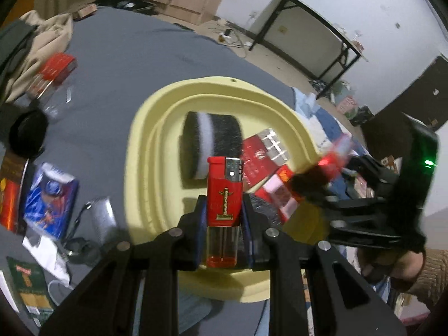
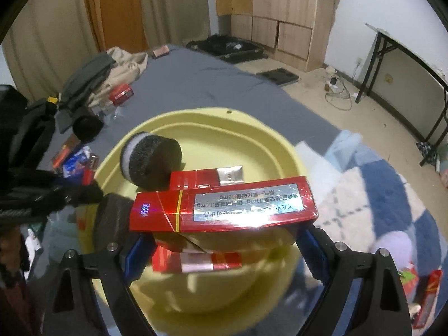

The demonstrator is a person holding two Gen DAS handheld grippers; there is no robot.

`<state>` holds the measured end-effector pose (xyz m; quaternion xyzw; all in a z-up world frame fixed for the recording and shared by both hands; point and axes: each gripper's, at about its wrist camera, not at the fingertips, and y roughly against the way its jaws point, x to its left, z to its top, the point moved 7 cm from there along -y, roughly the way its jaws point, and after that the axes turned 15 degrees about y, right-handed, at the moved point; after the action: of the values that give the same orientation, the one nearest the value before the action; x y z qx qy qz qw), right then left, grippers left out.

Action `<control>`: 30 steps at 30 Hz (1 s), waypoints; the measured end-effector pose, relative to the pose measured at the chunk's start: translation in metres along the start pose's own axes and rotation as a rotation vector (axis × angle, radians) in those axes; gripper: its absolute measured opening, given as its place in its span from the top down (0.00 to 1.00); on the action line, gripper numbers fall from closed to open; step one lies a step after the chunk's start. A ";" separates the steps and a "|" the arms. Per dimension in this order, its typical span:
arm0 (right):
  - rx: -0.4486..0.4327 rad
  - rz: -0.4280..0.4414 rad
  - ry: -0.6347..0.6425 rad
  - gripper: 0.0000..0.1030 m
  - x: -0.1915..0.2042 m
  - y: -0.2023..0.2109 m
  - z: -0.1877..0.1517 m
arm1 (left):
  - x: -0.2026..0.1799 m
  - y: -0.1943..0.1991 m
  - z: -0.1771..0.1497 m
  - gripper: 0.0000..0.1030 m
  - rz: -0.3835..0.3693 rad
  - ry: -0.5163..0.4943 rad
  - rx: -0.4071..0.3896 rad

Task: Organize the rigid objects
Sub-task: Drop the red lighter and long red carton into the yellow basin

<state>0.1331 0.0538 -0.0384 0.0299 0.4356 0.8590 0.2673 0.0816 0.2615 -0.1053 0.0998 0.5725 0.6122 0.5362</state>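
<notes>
My left gripper (image 1: 224, 207) is shut on a red lighter (image 1: 224, 193) that stands upright between its blue pads, over the near rim of a yellow basin (image 1: 156, 117). In the basin lie a black-and-white sponge roll (image 1: 212, 145) and red cigarette packs (image 1: 257, 162). My right gripper (image 2: 224, 238) stands wide, clamped end to end on a long red cigarette pack (image 2: 224, 210) held level above the basin (image 2: 252, 128). Beneath it lie the sponge roll (image 2: 151, 159), a second red pack (image 2: 207, 179) and a third one (image 2: 196, 261).
The basin sits on a bed with a grey sheet (image 1: 134, 56). Left of it lie a blue packet (image 1: 50, 198), a black round lid (image 1: 28, 134) and a red box (image 1: 57, 64). Clothes (image 2: 112, 67) are piled at the far end; a blue-white blanket (image 2: 378, 196) lies on the right.
</notes>
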 end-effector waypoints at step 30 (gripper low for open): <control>-0.048 0.118 -0.059 0.00 -0.014 -0.026 0.016 | -0.048 0.041 0.022 0.00 -0.063 -0.004 -0.132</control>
<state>0.1611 0.0708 -0.0455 0.0742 0.4045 0.8822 0.2296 0.0945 0.2474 -0.0413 0.0474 0.5328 0.6311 0.5618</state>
